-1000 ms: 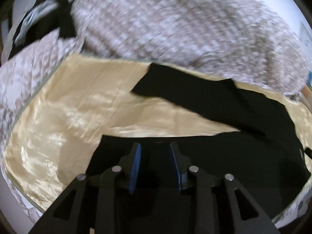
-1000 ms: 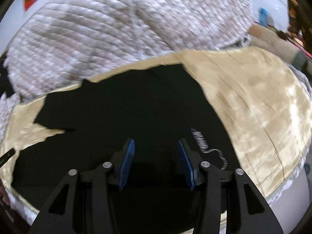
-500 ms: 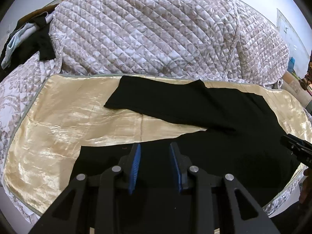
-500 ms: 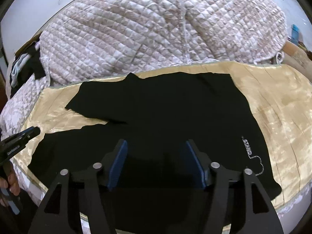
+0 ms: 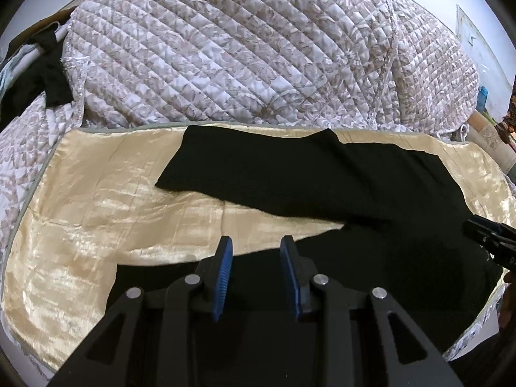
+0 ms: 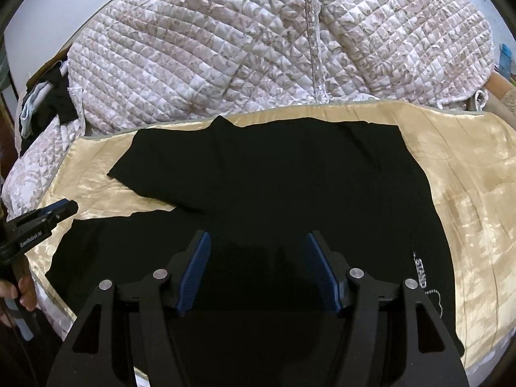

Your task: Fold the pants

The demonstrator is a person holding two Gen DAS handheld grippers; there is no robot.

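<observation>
A large quilted cover (image 5: 258, 58) with a pale leaf pattern is heaped along the far side of the bed and fills the upper half of both views. In front of it a shiny golden sheet (image 5: 84, 200) lies spread flat over the bed. On this sheet lie the black pants (image 6: 290, 187), opened out flat, with the two legs pointing to the left and a narrow wedge of sheet showing between them; the far leg lies close to the edge of the quilted cover, and small white lettering (image 6: 421, 272) is printed near the right side of the pants. At the far left some dark clothes (image 5: 38, 77) hang over the corner of the bed. The right claw (image 6: 258, 269) hovers above the near part of the pants, its blue pads spread wide and nothing between them. The left claw (image 5: 254, 272) hovers above the near leg, its pads a smaller gap apart and pinching nothing. A hand (image 6: 22, 290) grips the handle of the left claw.
</observation>
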